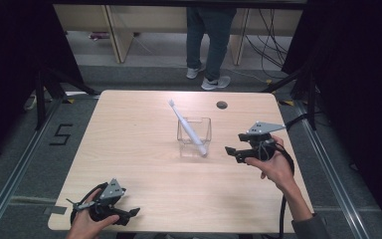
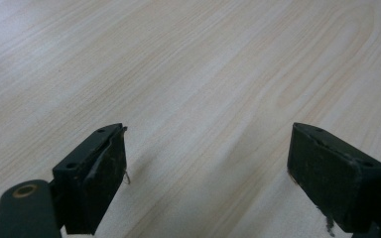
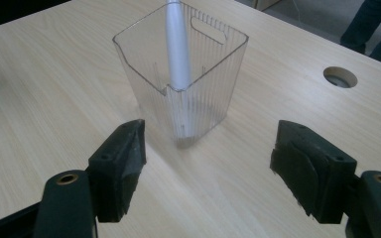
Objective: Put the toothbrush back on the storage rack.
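Note:
A clear ribbed plastic container [image 1: 194, 138] stands upright on the wooden table [image 1: 129, 149], a little right of its middle. A white toothbrush [image 1: 186, 124] leans inside it, head up and tilted toward the far left. My right gripper [image 1: 235, 143] hovers just right of the container, pointing at it, open with nothing between its jaws. In the right gripper view the container [image 3: 208, 99] and the toothbrush handle [image 3: 177, 44] lie ahead of the right gripper [image 3: 208, 168], apart from its pads. My left gripper [image 1: 129, 201] rests at the front left edge, open over bare wood [image 2: 208, 168].
A round cable hole [image 1: 222, 105] sits in the tabletop behind the container, also seen in the right gripper view as a cable hole [image 3: 340, 77]. A person [image 1: 209, 40] stands beyond the far edge. Dark frames flank both sides of the table.

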Demonstrator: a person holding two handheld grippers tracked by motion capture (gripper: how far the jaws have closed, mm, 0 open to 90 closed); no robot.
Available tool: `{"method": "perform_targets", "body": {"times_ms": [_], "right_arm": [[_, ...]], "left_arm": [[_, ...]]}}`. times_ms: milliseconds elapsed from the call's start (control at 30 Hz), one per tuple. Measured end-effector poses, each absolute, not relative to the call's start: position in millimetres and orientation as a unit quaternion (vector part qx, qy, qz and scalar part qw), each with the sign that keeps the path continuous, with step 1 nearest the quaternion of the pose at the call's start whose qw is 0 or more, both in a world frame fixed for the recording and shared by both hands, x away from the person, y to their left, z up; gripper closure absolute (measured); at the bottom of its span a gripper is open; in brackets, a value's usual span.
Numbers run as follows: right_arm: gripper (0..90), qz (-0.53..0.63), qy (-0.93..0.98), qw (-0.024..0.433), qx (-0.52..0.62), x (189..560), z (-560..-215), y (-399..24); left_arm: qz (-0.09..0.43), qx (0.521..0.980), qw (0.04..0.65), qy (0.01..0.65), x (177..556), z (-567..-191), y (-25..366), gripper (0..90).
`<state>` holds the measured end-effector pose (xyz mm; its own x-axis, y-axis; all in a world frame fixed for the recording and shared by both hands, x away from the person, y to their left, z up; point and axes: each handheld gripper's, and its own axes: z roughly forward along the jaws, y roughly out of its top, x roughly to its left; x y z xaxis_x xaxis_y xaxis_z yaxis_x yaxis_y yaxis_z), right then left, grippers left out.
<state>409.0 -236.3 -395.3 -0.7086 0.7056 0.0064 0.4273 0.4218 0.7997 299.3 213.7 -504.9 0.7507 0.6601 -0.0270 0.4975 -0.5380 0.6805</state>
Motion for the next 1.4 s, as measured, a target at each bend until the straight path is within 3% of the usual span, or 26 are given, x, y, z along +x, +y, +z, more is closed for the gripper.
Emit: {"method": "perform_targets", "body": {"times_ms": [1400], "right_arm": [[26.4, 0.409, 0.818, 0.139, 0.380, 365.6, -442.6, -268.8]], "left_arm": [[0.121, 0.868, 0.345, 0.336, 299.3, -504.5, 214.3, 15.1]]}}
